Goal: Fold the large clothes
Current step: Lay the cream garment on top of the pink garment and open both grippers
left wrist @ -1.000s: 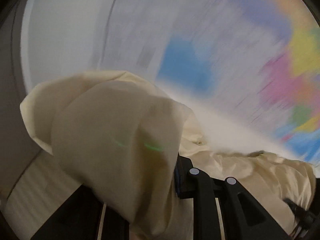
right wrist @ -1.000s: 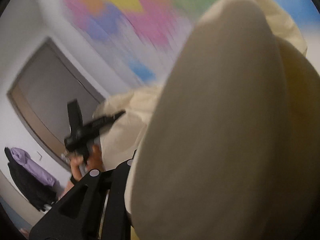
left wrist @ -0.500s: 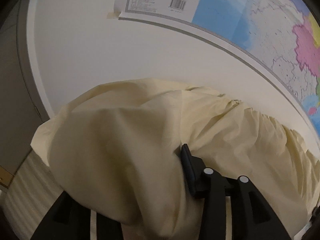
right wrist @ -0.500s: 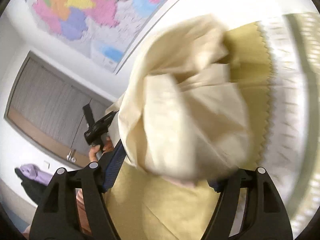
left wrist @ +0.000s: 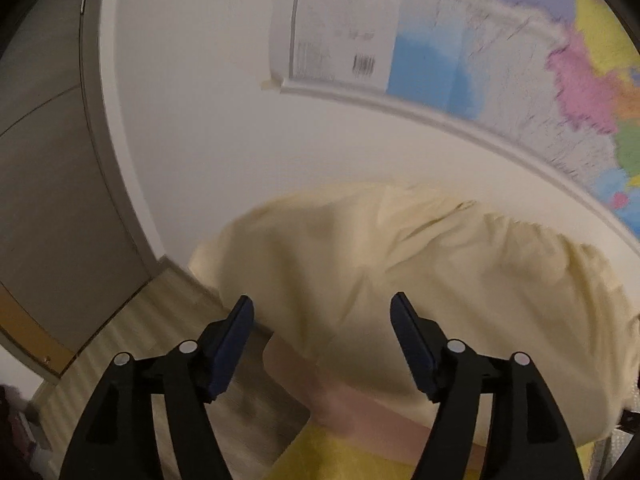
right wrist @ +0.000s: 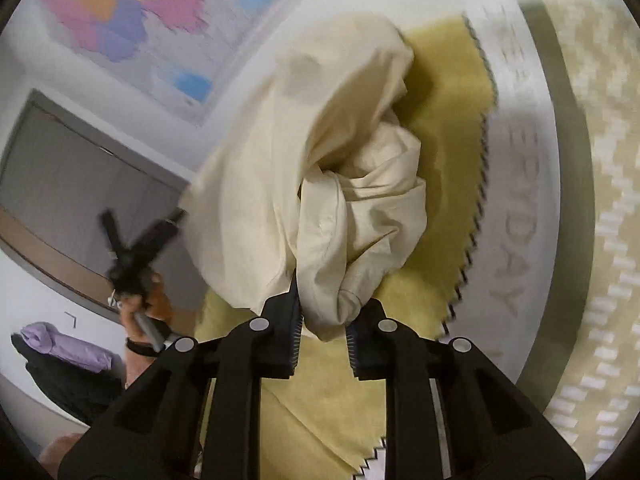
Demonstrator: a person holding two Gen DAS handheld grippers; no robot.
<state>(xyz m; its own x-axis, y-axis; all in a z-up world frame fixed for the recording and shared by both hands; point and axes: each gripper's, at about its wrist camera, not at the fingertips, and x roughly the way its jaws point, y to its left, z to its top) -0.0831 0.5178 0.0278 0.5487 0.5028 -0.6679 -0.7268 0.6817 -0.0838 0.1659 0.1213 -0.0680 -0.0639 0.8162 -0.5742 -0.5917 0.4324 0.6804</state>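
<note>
Left gripper (left wrist: 322, 344) jaws just opened wide, clear of the cream garment (left wrist: 420, 280) bunched ahead over the yellow cloth (right wrist: 448, 128); right gripper (right wrist: 322, 338) jaws just closed, pinching a garment fold, angled downward.

Black grippers (right wrist: 322, 332), blue pads, silver screws; wristband maybe black.

Matt cream cloth garment (right wrist: 340, 184) on mustard, seemingly suede-like cloth (right wrist: 444, 128).
</note>
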